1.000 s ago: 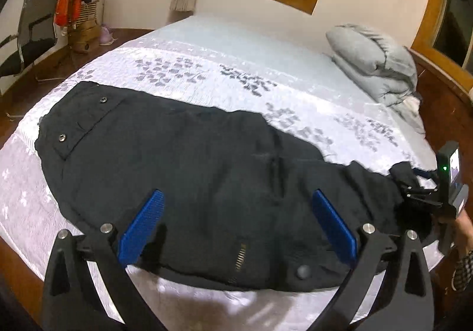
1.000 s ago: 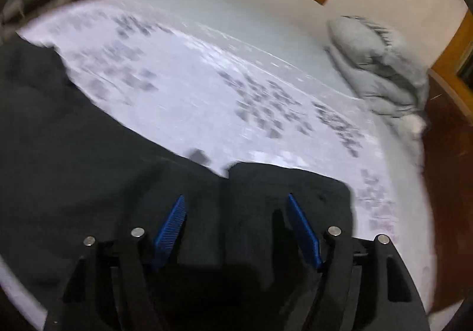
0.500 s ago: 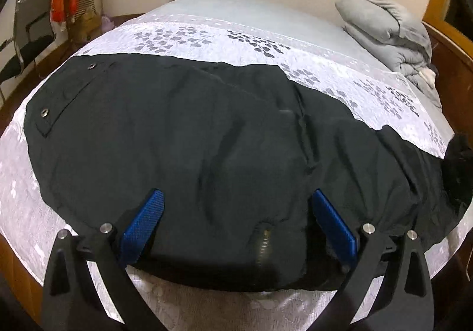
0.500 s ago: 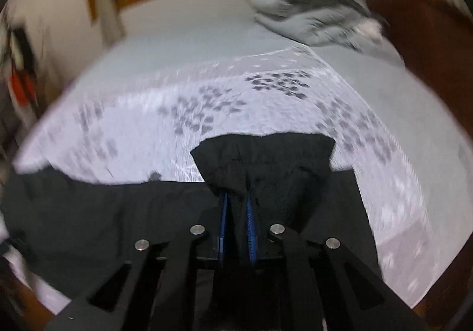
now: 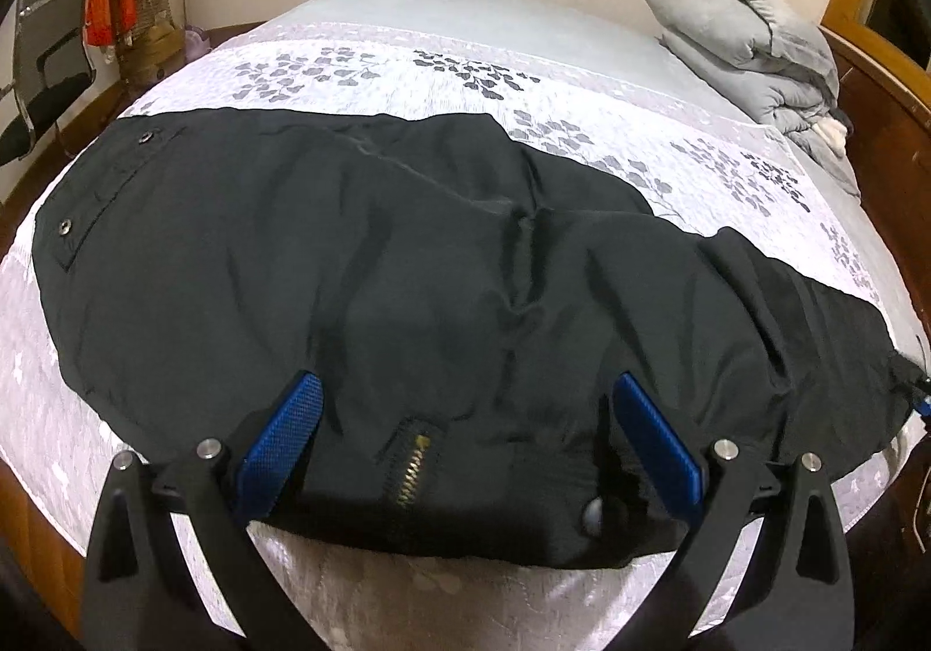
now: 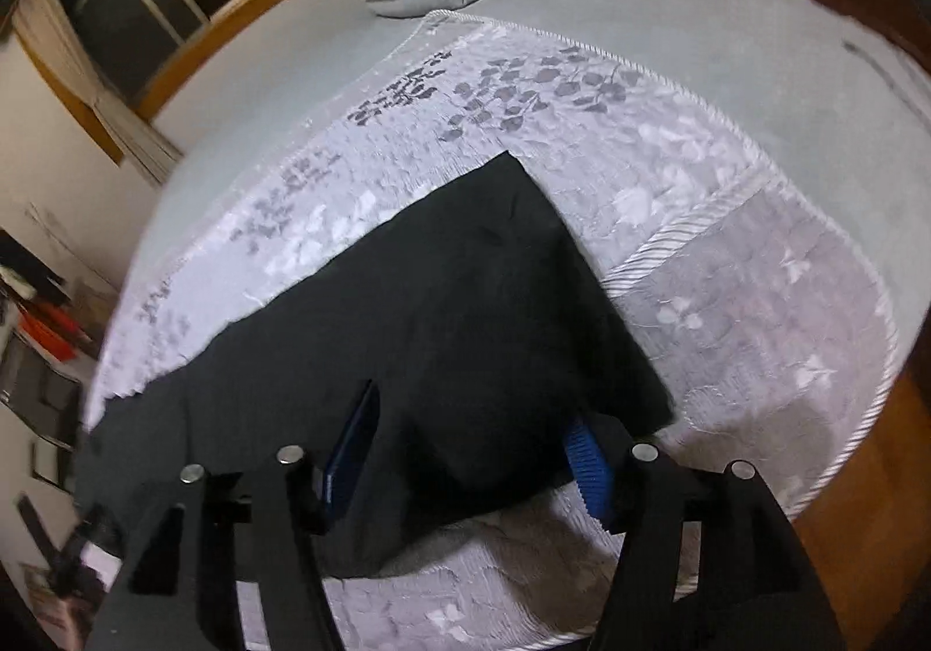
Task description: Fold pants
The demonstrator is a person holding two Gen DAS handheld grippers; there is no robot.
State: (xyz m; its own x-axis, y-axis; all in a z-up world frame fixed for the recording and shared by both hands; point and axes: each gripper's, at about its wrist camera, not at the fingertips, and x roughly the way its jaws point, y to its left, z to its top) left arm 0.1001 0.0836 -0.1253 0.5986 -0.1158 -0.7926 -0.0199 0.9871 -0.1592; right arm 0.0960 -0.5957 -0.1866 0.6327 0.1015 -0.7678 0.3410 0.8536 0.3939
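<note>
Pants (image 5: 419,267) lie flat across bed (image 5: 442,52), waist near us, legs off right. Right gripper (image 6: 471,453), pinched on the hem half a second ago, now spread wide over it; left gripper (image 5: 465,436) wide too. We judge hem released, fold pending.

Both wrist views look closely down across the pants (image 5: 407,273).
</note>
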